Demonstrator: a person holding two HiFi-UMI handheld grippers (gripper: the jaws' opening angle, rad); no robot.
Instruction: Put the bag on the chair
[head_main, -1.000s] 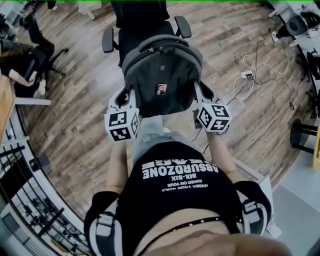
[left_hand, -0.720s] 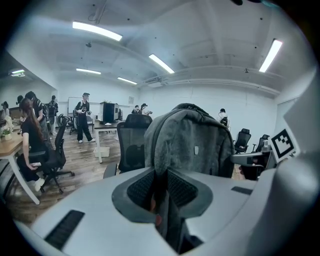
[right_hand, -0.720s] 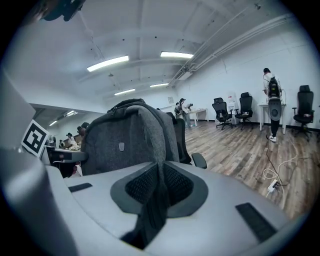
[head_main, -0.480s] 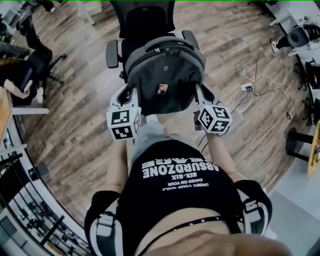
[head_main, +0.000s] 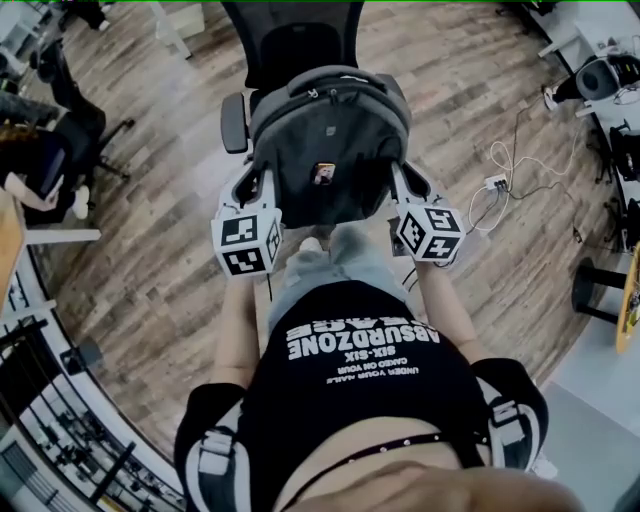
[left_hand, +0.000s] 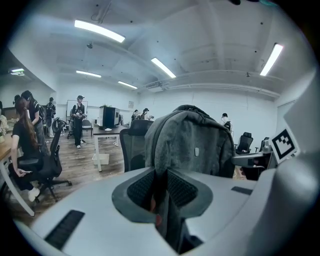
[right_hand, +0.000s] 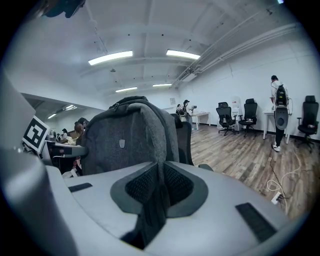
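Bag (head_main: 328, 150), a grey backpack, hung upright between the two grippers. It was right in front of the chair (head_main: 290, 45) backrest and hid the seat from above. Whether its base already touched the seat could not be told.

Left gripper (head_main: 258, 188): jaws pinched on a dark fold at the bag's side, next to the chair's armrest (head_main: 235, 122). Right gripper (head_main: 400, 185): jaws likewise clamped on a dark fold at the bag's other side. Both pinches sat low on the bag, on the side away from the backrest.

Step judged in hand: bringing the bag over the seat and setting it down.

To do it well:
- Keep both pinches firm and level so the bag does not swing or twist.
- Pass it between the armrests, square to the backrest.
- Lower until the seat takes the weight, with the bag's back leaning on the backrest.
- Only then spread the jaws.

Risk judged: let go too near the seat's front edge, the bag could tip away from the backrest.
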